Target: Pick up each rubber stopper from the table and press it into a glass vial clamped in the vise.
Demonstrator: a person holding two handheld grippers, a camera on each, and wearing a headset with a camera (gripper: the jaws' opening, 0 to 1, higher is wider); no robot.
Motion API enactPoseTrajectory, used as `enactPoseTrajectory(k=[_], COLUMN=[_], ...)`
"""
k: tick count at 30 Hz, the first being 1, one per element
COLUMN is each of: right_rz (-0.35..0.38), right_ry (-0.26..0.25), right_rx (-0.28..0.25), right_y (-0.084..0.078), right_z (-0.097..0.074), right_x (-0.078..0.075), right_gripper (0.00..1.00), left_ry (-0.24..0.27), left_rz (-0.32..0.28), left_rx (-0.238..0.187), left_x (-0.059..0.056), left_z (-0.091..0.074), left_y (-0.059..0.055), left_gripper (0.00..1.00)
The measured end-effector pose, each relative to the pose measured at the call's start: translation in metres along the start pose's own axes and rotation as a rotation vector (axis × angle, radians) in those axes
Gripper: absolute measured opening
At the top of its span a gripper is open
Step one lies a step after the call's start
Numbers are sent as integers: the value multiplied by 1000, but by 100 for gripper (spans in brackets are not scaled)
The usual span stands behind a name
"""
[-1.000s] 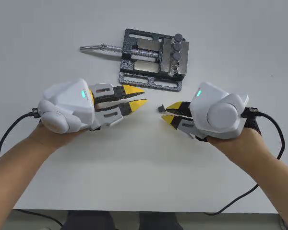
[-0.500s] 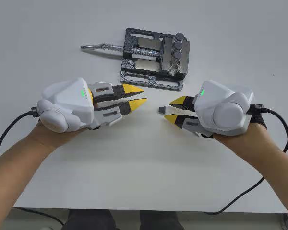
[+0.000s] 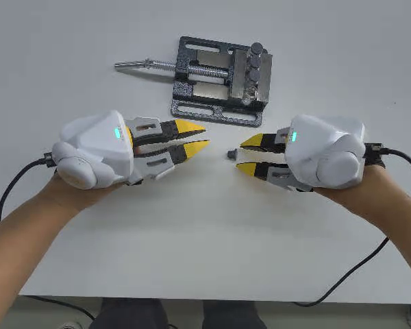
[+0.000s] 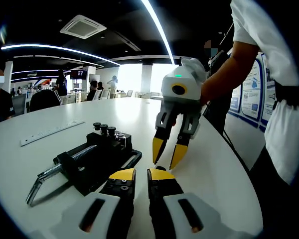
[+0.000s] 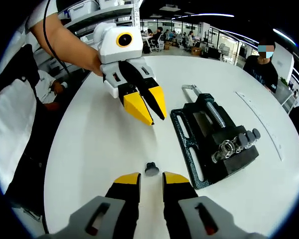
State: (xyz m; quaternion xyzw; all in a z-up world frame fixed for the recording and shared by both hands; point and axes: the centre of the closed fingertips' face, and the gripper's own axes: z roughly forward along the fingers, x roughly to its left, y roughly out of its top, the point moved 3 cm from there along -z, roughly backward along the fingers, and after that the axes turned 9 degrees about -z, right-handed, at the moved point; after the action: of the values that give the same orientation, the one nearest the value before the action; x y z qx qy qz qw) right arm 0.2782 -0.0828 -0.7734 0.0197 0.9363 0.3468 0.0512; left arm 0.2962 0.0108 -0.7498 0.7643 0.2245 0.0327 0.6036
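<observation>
Smooth white table (image 3: pixel 192 226). Black metal vise (image 3: pixel 216 86) with a threaded screw (image 3: pixel 205 69); glass vials (image 3: pixel 253 68) clamped in a row. Left gripper (image 3: pixel 204 136): yellow-tipped fingers parted, empty. Right gripper (image 3: pixel 240 155): fingers parted, gripping nothing. Small dark round stopper (image 5: pixel 151 169) lies on the table just ahead of the right fingertips.

In the head view the left gripper (image 3: pixel 205 136) sits at middle left of the frame, held by the left hand (image 3: pixel 68 190). The left forearm (image 3: pixel 20 253) comes in from the lower left corner, and the yellow-tipped jaws point right, slightly parted. The right gripper (image 3: pixel 240 156) sits at middle right in the right hand (image 3: pixel 353 195), with the right forearm (image 3: pixel 404 240) entering from the lower right. Its jaws point left, a small gap between them, facing the other pair near centre without touching.
</observation>
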Motion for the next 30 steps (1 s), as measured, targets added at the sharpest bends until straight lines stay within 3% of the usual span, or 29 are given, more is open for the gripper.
enactPoseTrajectory(k=[9, 30], right_rz=[-50, -107], right_ry=[39, 65], right_rx=[-62, -99], right_y=[-2, -1], right_z=[2, 8], right_x=[1, 0], right_gripper=[17, 12], left_ry=[-7, -19], left_rz=[3, 8], left_rx=[20, 35], left_x=[-2, -5], left_z=[2, 8], left_y=[-2, -2], left_gripper=[6, 6])
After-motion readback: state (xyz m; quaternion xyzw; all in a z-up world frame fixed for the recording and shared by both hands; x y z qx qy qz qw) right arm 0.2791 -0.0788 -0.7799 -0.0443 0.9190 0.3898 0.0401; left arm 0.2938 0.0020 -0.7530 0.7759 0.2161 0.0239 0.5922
